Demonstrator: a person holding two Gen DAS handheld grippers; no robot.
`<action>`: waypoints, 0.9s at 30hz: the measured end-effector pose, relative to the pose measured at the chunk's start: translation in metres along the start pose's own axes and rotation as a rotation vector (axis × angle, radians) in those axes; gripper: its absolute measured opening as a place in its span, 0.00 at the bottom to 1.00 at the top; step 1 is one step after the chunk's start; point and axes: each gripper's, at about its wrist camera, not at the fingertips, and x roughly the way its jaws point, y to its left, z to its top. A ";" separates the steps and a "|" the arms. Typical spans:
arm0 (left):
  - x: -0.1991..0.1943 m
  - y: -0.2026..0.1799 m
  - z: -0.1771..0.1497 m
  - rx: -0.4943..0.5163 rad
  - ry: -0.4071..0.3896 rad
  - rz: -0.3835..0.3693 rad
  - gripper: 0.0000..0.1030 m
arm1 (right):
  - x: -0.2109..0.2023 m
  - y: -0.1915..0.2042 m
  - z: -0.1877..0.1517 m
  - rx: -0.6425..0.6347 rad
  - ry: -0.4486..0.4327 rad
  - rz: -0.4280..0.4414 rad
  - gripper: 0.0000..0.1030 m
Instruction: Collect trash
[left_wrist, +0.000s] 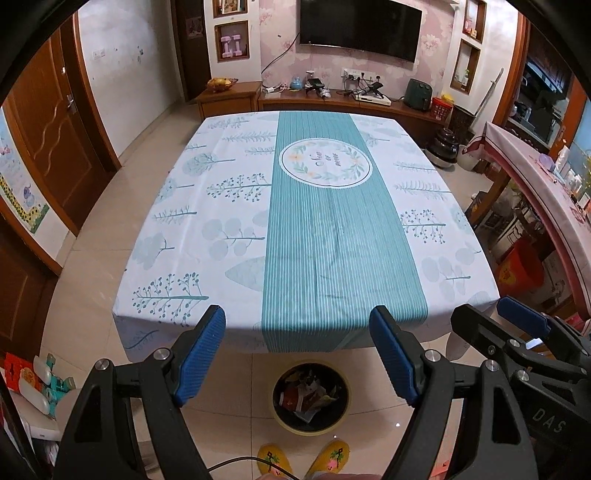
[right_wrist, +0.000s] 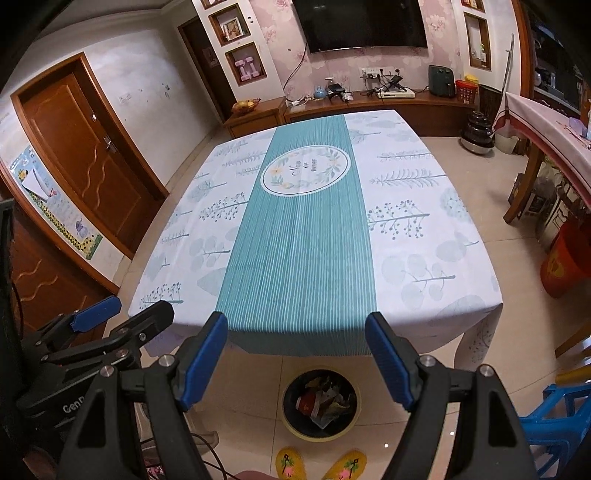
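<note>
A round black bin with a yellow rim (left_wrist: 311, 397) (right_wrist: 320, 402) stands on the tiled floor just in front of the table, holding several crumpled wrappers and papers. My left gripper (left_wrist: 297, 321) hangs open above the table's near edge with nothing between its blue pads. My right gripper (right_wrist: 295, 323) is open too, held over the same edge, and nothing sits between its pads. Each gripper shows at the side of the other's view: the right gripper (left_wrist: 517, 321), the left gripper (right_wrist: 107, 310). The table (left_wrist: 207, 236) (right_wrist: 424, 240) wears a white and teal leaf-print cloth with nothing lying on it.
Two yellow slippers (left_wrist: 306, 459) (right_wrist: 319, 463) of the person show below the bin. A blue plastic stool (right_wrist: 554, 417) stands at the right, a red bucket (right_wrist: 565, 258) beyond it. Boxes and small toys (left_wrist: 40, 380) sit at the left. A TV cabinet (left_wrist: 332, 101) lines the far wall.
</note>
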 end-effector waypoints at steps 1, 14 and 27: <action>0.000 0.000 0.000 0.002 0.000 0.000 0.76 | 0.000 0.000 0.000 0.000 -0.001 0.000 0.75; -0.003 -0.003 0.004 0.000 -0.010 0.012 0.76 | -0.004 -0.001 0.006 -0.017 -0.019 0.003 0.75; -0.006 -0.004 0.004 -0.008 -0.016 0.022 0.76 | -0.007 -0.004 0.008 -0.031 -0.019 0.007 0.75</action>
